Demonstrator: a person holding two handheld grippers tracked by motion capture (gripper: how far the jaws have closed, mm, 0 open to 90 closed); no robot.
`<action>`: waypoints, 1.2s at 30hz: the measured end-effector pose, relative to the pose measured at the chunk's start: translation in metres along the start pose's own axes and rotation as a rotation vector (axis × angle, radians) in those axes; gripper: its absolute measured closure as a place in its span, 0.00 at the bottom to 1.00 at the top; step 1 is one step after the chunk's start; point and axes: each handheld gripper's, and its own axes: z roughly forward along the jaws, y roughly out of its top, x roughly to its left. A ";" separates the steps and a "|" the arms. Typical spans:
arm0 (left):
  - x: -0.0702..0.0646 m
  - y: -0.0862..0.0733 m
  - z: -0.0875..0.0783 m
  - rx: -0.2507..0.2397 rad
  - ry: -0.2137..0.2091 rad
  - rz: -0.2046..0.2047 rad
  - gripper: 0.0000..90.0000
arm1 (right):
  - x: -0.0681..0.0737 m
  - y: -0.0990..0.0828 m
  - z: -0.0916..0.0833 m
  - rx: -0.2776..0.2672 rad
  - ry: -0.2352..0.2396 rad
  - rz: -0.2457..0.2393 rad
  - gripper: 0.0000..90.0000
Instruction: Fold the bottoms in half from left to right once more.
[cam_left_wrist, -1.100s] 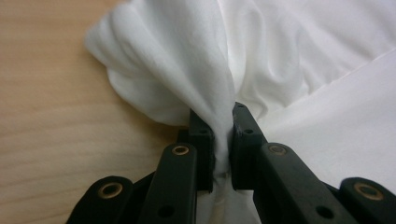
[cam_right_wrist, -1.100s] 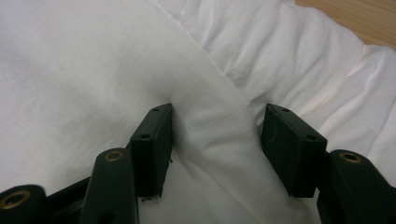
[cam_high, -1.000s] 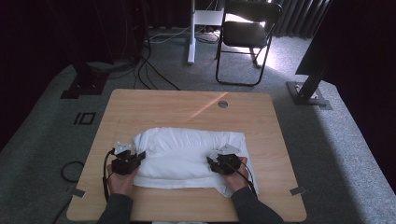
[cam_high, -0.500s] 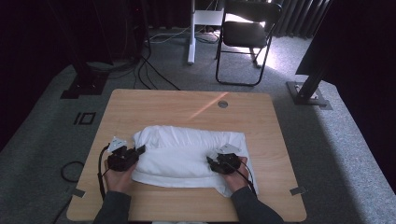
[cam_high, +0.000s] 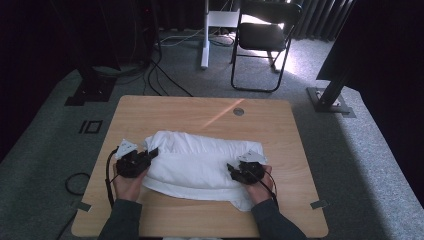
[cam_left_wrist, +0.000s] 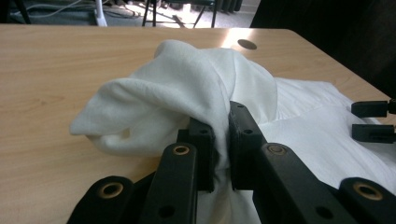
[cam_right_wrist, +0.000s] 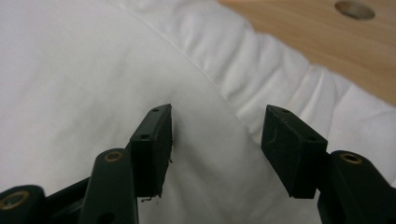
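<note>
Nearest, the person's forearms come in over the near edge of the counter (cam_high: 200, 112), a hand behind each claw. The left claw (cam_high: 150, 153) is pinching a bunched fold of the white cloth (cam_high: 200, 165): in the left gripper view its jaws are pressed together on the fabric, and the gathered cloth (cam_left_wrist: 187, 88) rises in a hump above the pads, held off the wood on that side. The right claw (cam_high: 231, 168) sits on the cloth near its right end. In the right gripper view (cam_right_wrist: 215, 135) its jaws stand spread, with flat cloth (cam_right_wrist: 70, 70) below and between them; whether the pads touch the fabric cannot be told, and they clamp nothing.

The cloth lies across the middle of the counter, between the two claws, folded into a thick band with a puffy, wrinkled far edge and a loose corner hanging toward the near right. Just beyond it, the bare wood shows a round hole (cam_high: 238, 111).

Farther off, on the grey carpet, stand a black chair (cam_high: 262, 40) and a white post (cam_high: 205, 35), with cables (cam_high: 160, 75) trailing to the left.
</note>
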 end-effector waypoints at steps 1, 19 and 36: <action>0.000 0.000 0.000 0.000 0.000 0.000 0.92 | 0.000 0.000 0.000 0.000 0.000 0.000 0.47; -0.014 0.034 -0.002 -0.064 -0.051 0.044 0.93 | 0.042 0.023 0.049 0.077 0.038 -0.093 0.47; -0.046 0.061 0.008 -0.106 -0.131 0.108 0.93 | 0.084 0.043 0.086 0.045 0.059 -0.157 0.47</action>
